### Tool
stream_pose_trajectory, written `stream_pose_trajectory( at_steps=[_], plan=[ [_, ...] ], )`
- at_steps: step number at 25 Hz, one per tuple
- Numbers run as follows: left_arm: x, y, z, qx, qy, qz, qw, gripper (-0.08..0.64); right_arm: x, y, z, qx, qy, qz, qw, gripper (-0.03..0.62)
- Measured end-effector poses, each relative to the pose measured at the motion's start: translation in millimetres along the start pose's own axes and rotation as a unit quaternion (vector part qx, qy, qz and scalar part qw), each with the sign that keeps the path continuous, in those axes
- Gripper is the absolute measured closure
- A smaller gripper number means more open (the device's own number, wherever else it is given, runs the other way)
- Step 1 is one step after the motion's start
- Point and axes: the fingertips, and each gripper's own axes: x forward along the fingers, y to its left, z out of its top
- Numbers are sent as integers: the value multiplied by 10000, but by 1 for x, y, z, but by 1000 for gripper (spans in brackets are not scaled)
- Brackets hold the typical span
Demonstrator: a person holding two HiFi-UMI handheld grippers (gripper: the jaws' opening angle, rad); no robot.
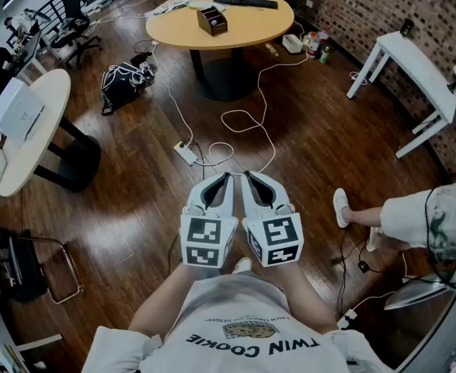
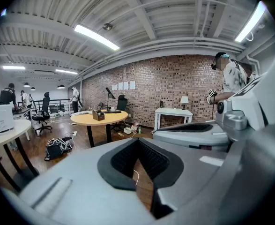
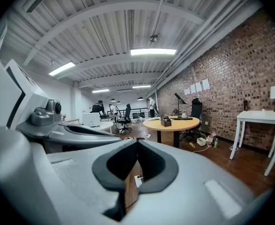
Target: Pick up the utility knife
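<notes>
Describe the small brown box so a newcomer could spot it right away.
Find the round yellow table out on the wooden floor. On its top stands the brown box, the only brown, upright thing there, beside a flat black bar.

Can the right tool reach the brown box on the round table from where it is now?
Probably not. The right tool is held shut near the person's chest, while the brown box sits on the round table far across the floor, with cables between.
</notes>
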Motion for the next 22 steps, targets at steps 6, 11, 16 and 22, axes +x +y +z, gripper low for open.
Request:
stream_pose_trajectory(
  at_steps=[6,11,16,22],
  plan=[
    [26,6,4,-46,-43,-27,10000,552,20,-14,-2,-26,64,35,10000,592],
    [53,24,3,-162,-20,-106,9998,552,50,-24,-1,-62,139,22,9999,591],
    [90,52,13,-205,0,-236,9995,552,94,-37,8,-63,237,-61,9997,592],
    [133,97,32,-223,-15,-437,9988,552,152,-50,25,-42,276,-254,9993,591]
  ],
)
